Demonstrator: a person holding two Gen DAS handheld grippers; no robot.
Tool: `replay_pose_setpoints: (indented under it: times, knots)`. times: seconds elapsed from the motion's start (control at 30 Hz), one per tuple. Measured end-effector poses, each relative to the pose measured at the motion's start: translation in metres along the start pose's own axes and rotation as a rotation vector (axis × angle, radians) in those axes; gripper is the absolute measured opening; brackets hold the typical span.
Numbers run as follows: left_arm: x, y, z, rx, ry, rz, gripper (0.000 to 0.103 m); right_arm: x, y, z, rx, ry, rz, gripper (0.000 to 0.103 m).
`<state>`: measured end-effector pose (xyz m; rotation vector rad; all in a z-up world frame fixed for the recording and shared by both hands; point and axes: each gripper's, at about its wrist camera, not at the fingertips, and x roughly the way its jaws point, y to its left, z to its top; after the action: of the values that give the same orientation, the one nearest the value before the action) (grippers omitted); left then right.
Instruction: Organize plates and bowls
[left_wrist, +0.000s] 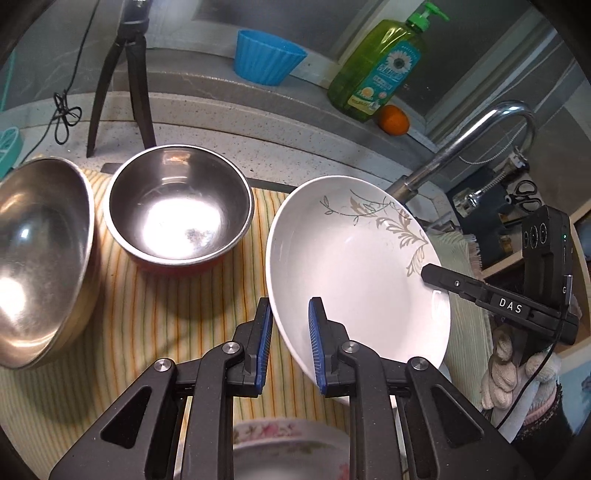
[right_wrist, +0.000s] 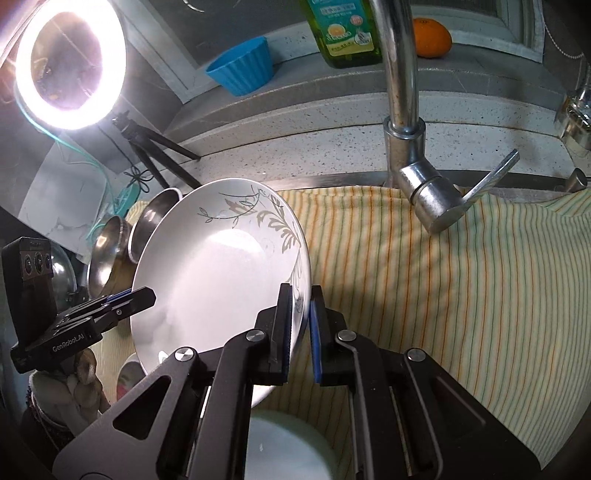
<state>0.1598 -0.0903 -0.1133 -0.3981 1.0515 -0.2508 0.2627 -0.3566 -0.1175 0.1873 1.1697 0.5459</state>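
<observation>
A white plate with a grey leaf pattern (left_wrist: 354, 266) is held tilted above the striped cloth (left_wrist: 155, 317). My left gripper (left_wrist: 291, 310) straddles its left rim, fingers on either side. My right gripper (right_wrist: 300, 301) clamps its right rim (right_wrist: 299, 273); it shows as a black finger at the plate's right edge in the left wrist view (left_wrist: 443, 277). Two steel bowls stand on the cloth: a red-sided one (left_wrist: 179, 206) and a larger one (left_wrist: 40, 258) at far left. A floral bowl (left_wrist: 291, 439) lies under my left gripper, a white bowl (right_wrist: 284, 439) under my right.
A chrome tap (right_wrist: 402, 122) rises behind the cloth-covered sink (right_wrist: 461, 280). On the ledge stand a blue cup (left_wrist: 267, 57), a green soap bottle (left_wrist: 380, 62) and an orange (left_wrist: 394, 119). A tripod (left_wrist: 125, 81) with a ring light (right_wrist: 70, 62) stands at back left.
</observation>
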Motion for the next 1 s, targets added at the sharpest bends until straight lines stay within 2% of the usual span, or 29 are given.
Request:
replay_pose_setpoints:
  times: [0.2,0.5,0.73,1.0]
  knots:
    - [-0.033,0.004,-0.016,0.016,-0.03,-0.017,0.018,-0.024,0.035,-0.019,-0.02,-0.039,-0.001,0.009]
    - [-0.076,0.027,-0.045,0.023,-0.04,-0.012,0.018,-0.04,0.083,-0.07,-0.035,-0.029,0.022,0.009]
    - [-0.086,0.047,-0.076,-0.001,-0.006,-0.002,0.018,-0.032,0.107,-0.117,-0.033,0.018,0.019,0.009]
    - [-0.089,0.056,-0.105,-0.025,0.027,-0.006,0.018,-0.028,0.116,-0.15,-0.015,0.061,0.011,0.009]
